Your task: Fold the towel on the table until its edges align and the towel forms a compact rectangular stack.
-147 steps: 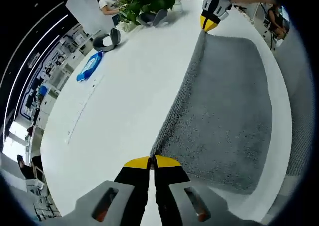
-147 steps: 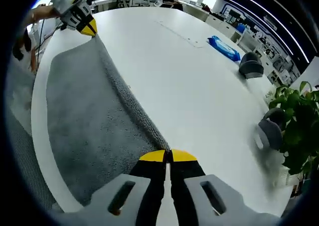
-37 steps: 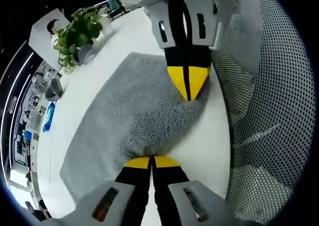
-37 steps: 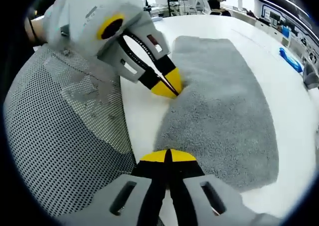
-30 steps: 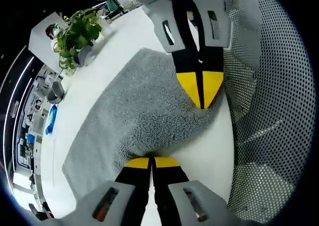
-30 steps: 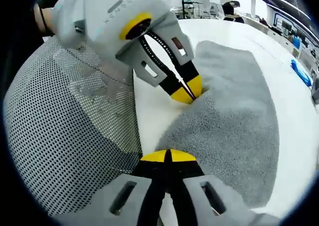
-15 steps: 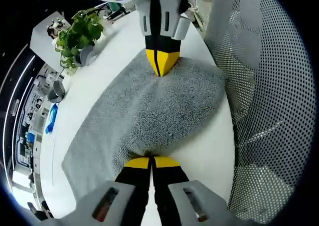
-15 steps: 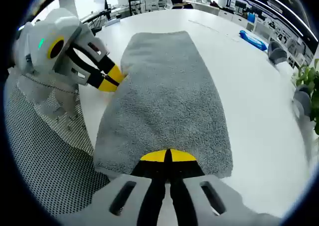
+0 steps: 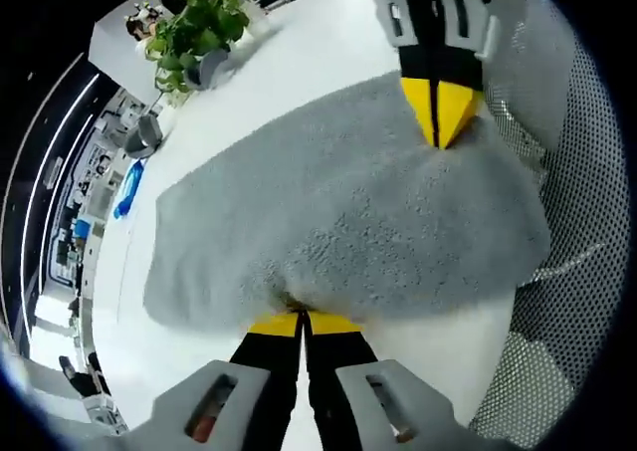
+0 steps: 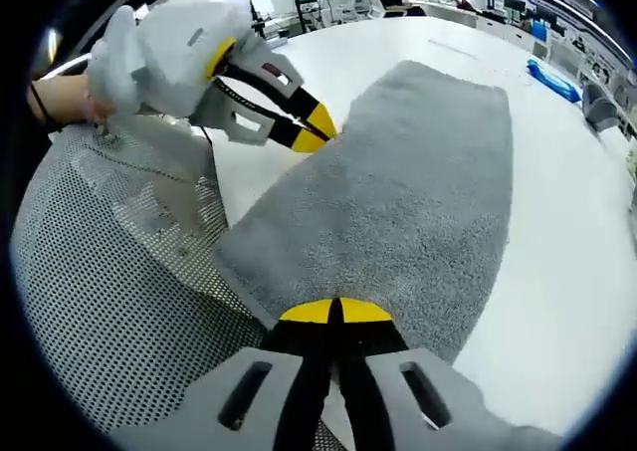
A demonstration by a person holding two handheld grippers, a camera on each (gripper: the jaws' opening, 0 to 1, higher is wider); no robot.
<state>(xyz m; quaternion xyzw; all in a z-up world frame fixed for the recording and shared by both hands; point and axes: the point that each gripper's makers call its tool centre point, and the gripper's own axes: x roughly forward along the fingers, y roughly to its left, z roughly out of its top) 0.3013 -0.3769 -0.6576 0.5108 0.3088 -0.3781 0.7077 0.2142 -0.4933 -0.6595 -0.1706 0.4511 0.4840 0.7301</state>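
A grey towel (image 9: 328, 212) lies folded over on the white table (image 9: 299, 53). My left gripper (image 9: 302, 318) is shut on the towel's near edge at the bottom of the left gripper view. My right gripper (image 9: 439, 138) comes in from the upper right, shut on the same edge further along. In the right gripper view the towel (image 10: 408, 182) runs away from my right gripper (image 10: 334, 313), which pinches its near corner. The left gripper (image 10: 323, 129) grips the towel's left side, held by a hand. The held edge reaches past the table's rim.
A mesh chair back (image 10: 119, 302) stands close against the table edge beside both grippers (image 9: 572, 262). A potted plant (image 9: 194, 23), grey rounded objects (image 9: 211, 68) and a blue pack (image 9: 129, 177) sit far across the table; the blue pack (image 10: 553, 81) lies beyond the towel.
Both grippers have stayed shut on the towel and swung with it. The towel now lies wider between them, with its held edge drawn out over the table's rim toward the chair.
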